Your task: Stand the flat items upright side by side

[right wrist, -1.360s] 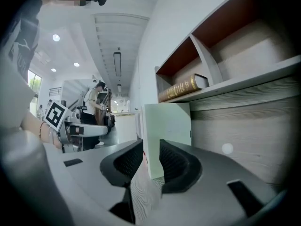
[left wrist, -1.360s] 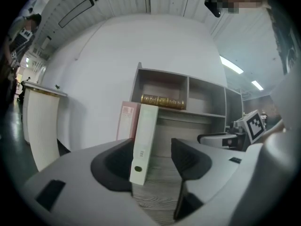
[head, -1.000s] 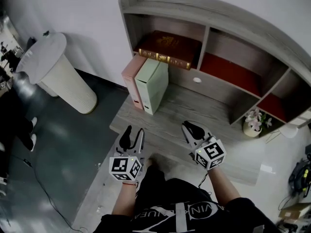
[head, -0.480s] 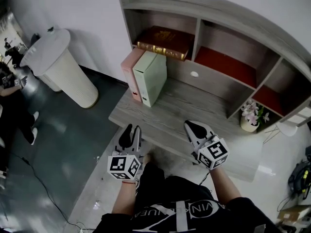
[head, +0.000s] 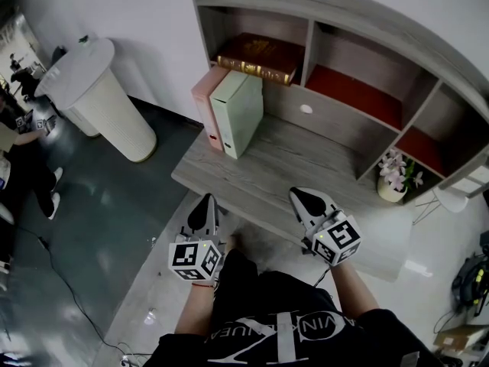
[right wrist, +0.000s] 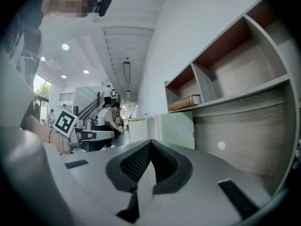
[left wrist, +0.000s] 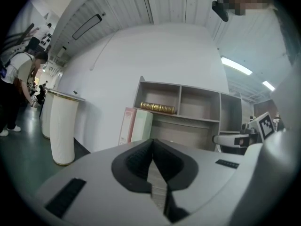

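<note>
Two files stand upright at the worktop's (head: 306, 167) far left corner, the pink file (head: 207, 105) outermost and the green file (head: 243, 109) touching it. A book (head: 260, 56) lies flat on the shelf (head: 321, 21) above that corner. At the worktop's near edge, the left gripper's (head: 207, 203) fingers have just closed on nothing. The right gripper's (head: 300, 197) fingers are pressed together, also empty.

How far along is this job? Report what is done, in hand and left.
Done: the pink binder and green binder stand upright, side by side, at the left end of the desk. In hand: nothing; the left gripper has just closed on nothing, and the right gripper is shut and empty. Left: possibly the brown book, lying flat in the shelf.
</note>
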Available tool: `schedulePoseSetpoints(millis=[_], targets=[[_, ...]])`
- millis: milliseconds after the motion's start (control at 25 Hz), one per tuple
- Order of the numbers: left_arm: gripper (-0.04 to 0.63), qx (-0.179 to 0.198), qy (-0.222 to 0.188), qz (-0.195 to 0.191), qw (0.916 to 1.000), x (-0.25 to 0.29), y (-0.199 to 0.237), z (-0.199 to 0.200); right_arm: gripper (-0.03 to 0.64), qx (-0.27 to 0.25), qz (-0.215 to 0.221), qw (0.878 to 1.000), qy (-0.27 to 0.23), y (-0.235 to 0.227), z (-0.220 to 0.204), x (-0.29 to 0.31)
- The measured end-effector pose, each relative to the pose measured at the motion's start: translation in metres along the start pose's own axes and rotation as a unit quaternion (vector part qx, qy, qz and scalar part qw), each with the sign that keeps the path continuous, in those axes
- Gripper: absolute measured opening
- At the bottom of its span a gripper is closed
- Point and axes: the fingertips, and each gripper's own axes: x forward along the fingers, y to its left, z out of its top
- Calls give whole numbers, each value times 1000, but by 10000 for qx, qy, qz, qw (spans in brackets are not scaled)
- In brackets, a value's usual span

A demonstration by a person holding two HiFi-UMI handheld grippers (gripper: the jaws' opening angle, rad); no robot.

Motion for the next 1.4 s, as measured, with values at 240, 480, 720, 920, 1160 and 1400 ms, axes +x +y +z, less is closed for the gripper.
schedulePoseSetpoints(millis=[240, 480, 720, 920, 1160, 1400], targets=[[3, -43, 31, 91, 9999, -10, -1, -3, 9, -16, 76, 10000, 24, 7, -4, -9], [3, -29, 61, 125, 9999, -16, -2, -5, 9, -5, 146, 9999, 60, 13, -9, -15], [3, -85, 142, 121, 9998, -20, -1, -9, 9, 28, 104, 9999, 58, 12, -12, -17], [3, -110, 187, 122, 9997, -20, 2, -13, 9, 142, 56, 9999, 45, 8, -15, -18], [3, -95, 224, 97, 9997, -19, 3, -12, 9, 84, 44, 9999, 75, 8, -14, -17], [3, -72, 241, 64, 9997, -14, 5, -12, 9, 106, 21, 9999, 44, 6, -14, -13]])
